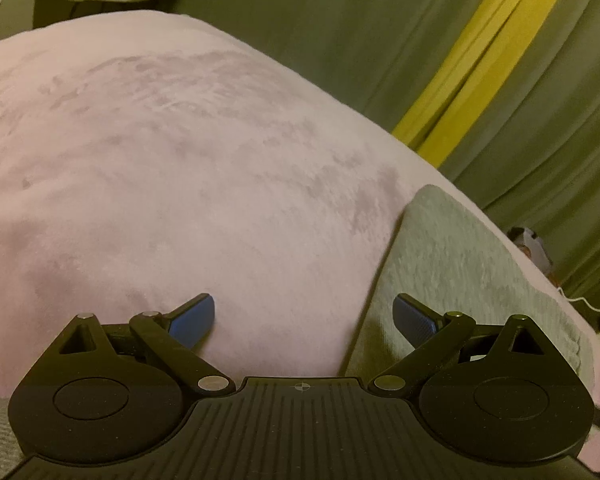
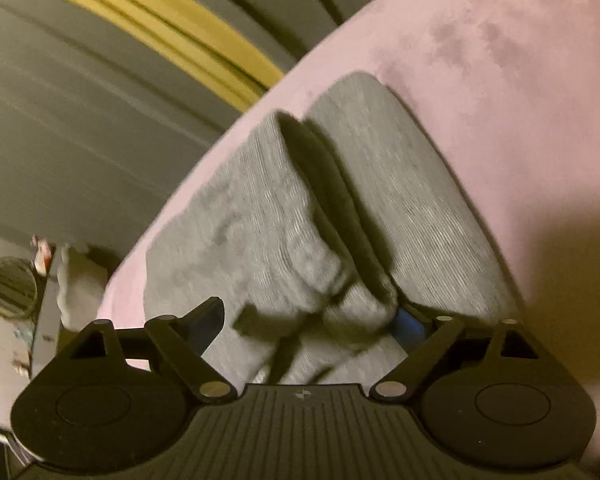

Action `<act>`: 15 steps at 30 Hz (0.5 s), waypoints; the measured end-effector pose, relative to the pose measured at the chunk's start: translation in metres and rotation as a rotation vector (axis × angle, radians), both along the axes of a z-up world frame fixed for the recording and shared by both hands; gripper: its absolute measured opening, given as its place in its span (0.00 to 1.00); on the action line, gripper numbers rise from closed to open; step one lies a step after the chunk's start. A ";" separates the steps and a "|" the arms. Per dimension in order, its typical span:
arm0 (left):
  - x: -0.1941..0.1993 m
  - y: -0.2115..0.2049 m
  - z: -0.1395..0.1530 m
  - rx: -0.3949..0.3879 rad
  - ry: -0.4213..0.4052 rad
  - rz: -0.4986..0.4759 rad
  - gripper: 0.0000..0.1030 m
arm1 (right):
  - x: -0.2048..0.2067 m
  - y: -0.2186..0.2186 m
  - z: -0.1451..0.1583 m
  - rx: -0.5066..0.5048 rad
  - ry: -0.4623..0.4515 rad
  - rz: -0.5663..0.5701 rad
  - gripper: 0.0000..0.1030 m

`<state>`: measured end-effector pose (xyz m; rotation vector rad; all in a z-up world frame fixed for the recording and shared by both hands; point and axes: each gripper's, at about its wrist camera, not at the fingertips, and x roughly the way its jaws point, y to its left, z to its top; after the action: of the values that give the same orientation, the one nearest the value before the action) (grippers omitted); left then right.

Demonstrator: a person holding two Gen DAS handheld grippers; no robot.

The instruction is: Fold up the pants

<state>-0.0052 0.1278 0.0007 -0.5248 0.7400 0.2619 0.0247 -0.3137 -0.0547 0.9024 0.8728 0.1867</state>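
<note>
Nearest to the camera in the left wrist view is the left gripper (image 1: 303, 322), with its two blue pads spread wide and nothing between them. It hangs over the pink blanket (image 1: 160, 160), and its right pad is above the edge of the grey pants (image 1: 460, 264), which lie flat on the blanket to the right.

In the right wrist view the right gripper (image 2: 308, 322) is also spread wide. A bunched fold of the pants (image 2: 280, 232) rises between its pads and touches the right one, but the pads do not squeeze it. This fold hides part of the flat leg behind it and throws a dark shadow there.

Behind the blanket hangs a green curtain (image 1: 340, 20) with a yellow stripe (image 1: 484, 52). Only the right view shows the raised fold and a round dark object (image 2: 10, 286) left of the blanket. Only the left view shows a white cable (image 1: 588, 304) beyond the pants.
</note>
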 end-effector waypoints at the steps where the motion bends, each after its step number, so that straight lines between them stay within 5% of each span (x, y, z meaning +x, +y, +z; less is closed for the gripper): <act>1: 0.000 0.000 0.000 0.001 0.002 0.000 0.97 | -0.002 -0.001 0.001 0.013 -0.005 -0.024 0.78; 2: -0.001 0.000 0.000 -0.002 0.003 0.002 0.97 | -0.004 -0.002 0.003 0.017 -0.005 -0.050 0.62; 5: -0.002 0.001 -0.001 -0.012 0.002 0.007 0.97 | -0.007 -0.003 0.000 0.019 -0.029 -0.089 0.57; 7: -0.001 0.002 -0.001 -0.014 0.003 0.007 0.97 | -0.010 -0.001 0.000 0.009 -0.047 -0.086 0.60; 9: 0.001 0.001 -0.002 -0.012 0.008 0.006 0.97 | -0.009 -0.003 -0.002 0.041 -0.033 -0.085 0.75; 12: 0.002 0.001 -0.002 -0.008 0.011 0.003 0.97 | -0.002 -0.007 -0.004 0.102 -0.016 -0.112 0.77; 13: 0.001 0.001 -0.002 -0.009 0.012 0.005 0.97 | -0.001 -0.006 -0.003 0.094 -0.008 -0.118 0.75; 14: 0.001 0.001 -0.002 -0.010 0.014 0.006 0.97 | 0.003 -0.004 -0.005 0.076 -0.006 -0.127 0.56; 15: 0.001 0.001 -0.002 -0.012 0.015 0.009 0.97 | 0.002 -0.002 -0.003 0.043 -0.004 -0.135 0.50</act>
<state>-0.0045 0.1292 -0.0013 -0.5381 0.7540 0.2696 0.0268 -0.3158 -0.0577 0.9968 0.8040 0.0906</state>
